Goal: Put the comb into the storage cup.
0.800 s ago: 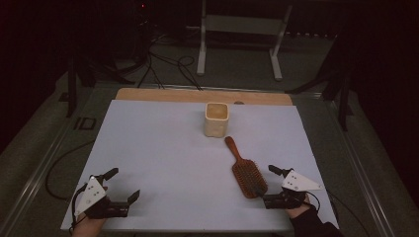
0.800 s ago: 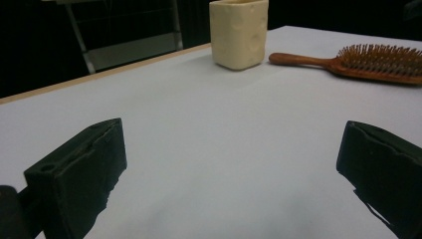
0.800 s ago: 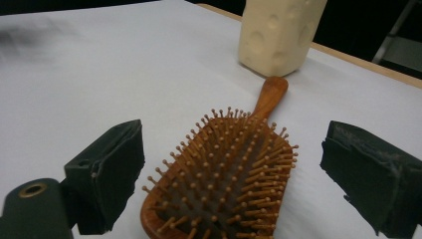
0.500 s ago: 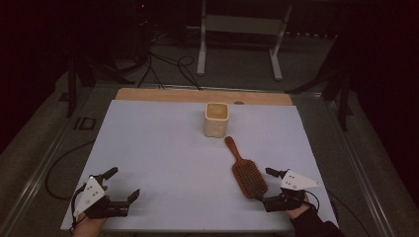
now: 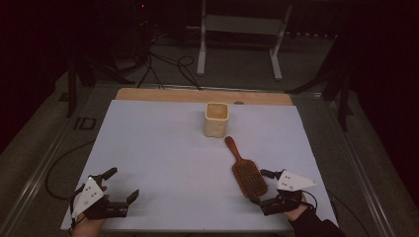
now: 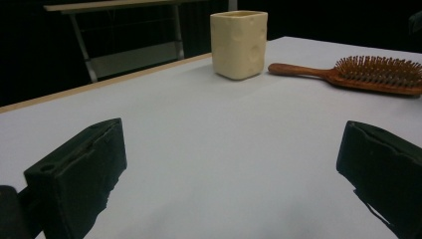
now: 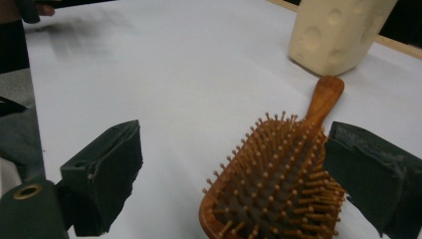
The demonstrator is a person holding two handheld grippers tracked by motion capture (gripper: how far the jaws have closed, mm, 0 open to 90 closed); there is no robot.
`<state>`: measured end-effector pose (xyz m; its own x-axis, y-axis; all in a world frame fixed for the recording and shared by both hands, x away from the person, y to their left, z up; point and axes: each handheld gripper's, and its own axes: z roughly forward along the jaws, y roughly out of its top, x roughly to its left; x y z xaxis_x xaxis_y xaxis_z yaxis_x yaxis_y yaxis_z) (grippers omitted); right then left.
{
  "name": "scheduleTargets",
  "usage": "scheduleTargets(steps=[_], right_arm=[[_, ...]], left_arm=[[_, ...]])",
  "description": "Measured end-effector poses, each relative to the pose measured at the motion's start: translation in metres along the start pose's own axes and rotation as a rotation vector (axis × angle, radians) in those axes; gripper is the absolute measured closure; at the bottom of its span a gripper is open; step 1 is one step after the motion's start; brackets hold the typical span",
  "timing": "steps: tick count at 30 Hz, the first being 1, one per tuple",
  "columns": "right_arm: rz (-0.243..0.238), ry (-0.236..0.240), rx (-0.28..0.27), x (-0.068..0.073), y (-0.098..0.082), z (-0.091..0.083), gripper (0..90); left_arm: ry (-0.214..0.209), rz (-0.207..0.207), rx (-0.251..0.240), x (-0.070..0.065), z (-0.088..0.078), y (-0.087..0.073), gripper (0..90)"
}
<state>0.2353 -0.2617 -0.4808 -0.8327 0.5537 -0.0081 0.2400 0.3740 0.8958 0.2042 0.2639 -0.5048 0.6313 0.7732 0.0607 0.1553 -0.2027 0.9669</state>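
One hairbrush (image 5: 248,173); one cup (image 5: 217,119)

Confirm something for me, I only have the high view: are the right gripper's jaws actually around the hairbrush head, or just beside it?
Observer: Around it. In the right gripper view the right gripper is open with the hairbrush head between the jaws, neither pad pressing on it.
Operator: Bristles up?
Observer: Yes, the pins point up, handle aimed at the cream cup.
Operator: Is the cup plain?
Observer: No. The left gripper view shows round dimples in its walls.
Operator: Left gripper?
Observer: Left gripper open, only bare white table between its jaws.
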Motion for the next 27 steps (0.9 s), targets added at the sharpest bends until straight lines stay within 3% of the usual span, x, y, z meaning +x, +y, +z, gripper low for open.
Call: scheduleTargets(steps=[12, 27], right_arm=[[-0.029, -0.012, -0.017, -0.002, 0.026, -0.011, 8.3], [-0.124, 0.013, -0.038, -0.017, 0.073, -0.006, 8.3]], left_arm=[[-0.004, 0.008, 0.002, -0.002, 0.001, 0.001, 0.0], [-0.005, 0.008, 0.001, -0.001, 0.001, 0.002, 0.0]])
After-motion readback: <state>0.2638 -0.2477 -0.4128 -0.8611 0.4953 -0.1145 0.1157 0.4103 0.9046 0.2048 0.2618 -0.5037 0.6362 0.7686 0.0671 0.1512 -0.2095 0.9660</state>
